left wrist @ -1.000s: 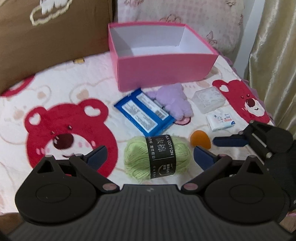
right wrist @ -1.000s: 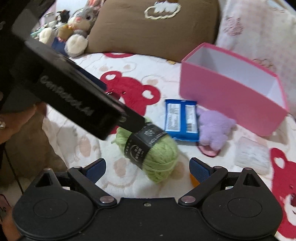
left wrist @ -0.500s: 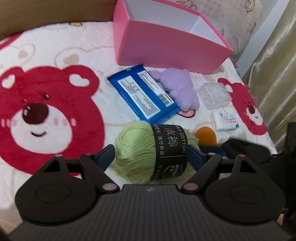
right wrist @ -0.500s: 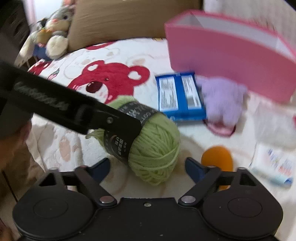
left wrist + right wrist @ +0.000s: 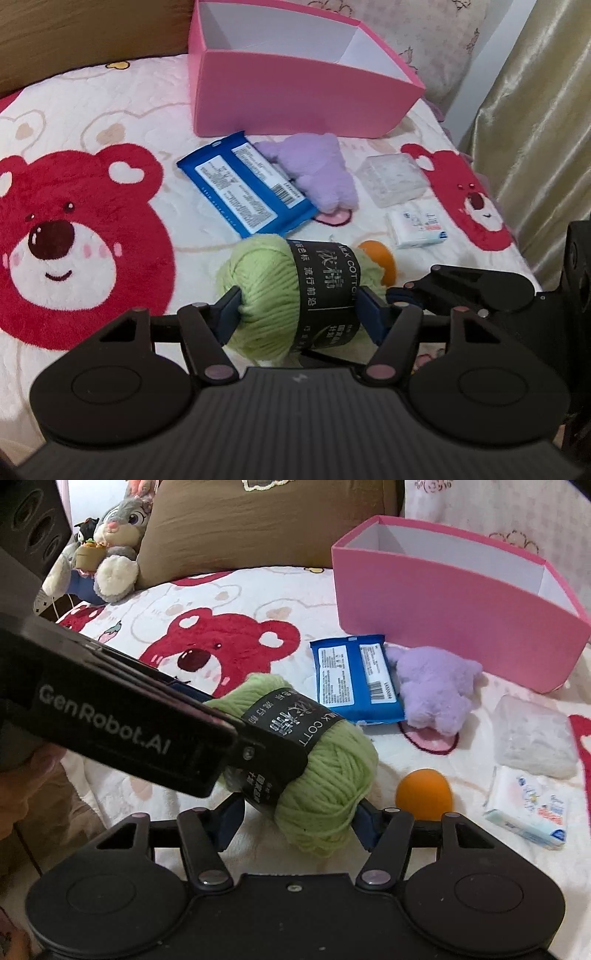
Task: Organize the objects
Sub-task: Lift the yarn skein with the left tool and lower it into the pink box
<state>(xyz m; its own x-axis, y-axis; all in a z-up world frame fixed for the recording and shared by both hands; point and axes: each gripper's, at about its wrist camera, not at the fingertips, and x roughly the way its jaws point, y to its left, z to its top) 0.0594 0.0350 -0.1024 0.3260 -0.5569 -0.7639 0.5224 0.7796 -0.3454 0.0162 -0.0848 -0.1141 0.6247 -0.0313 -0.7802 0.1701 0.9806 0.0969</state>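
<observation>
A green yarn ball (image 5: 280, 295) with a black label lies on the bear-print blanket. My left gripper (image 5: 299, 314) is shut on it, fingers pressed into both ends. My right gripper (image 5: 299, 816) also has its fingers against the yarn ball (image 5: 325, 771) from the near side, closed on it. The left gripper's body crosses the right wrist view at left. The open pink box (image 5: 295, 85) stands empty at the back; it also shows in the right wrist view (image 5: 443, 602).
A blue packet (image 5: 243, 188), purple plush (image 5: 317, 173), clear plastic case (image 5: 395, 177), white tissue pack (image 5: 417, 225) and orange ball (image 5: 380, 258) lie on the blanket (image 5: 110, 122). A brown pillow (image 5: 258, 524) and bunny toy (image 5: 114, 542) sit behind. A curtain (image 5: 535, 129) hangs at right.
Both grippers moved in on the yarn ball and closed; their fingers were open and apart from it a second ago and now press against it.
</observation>
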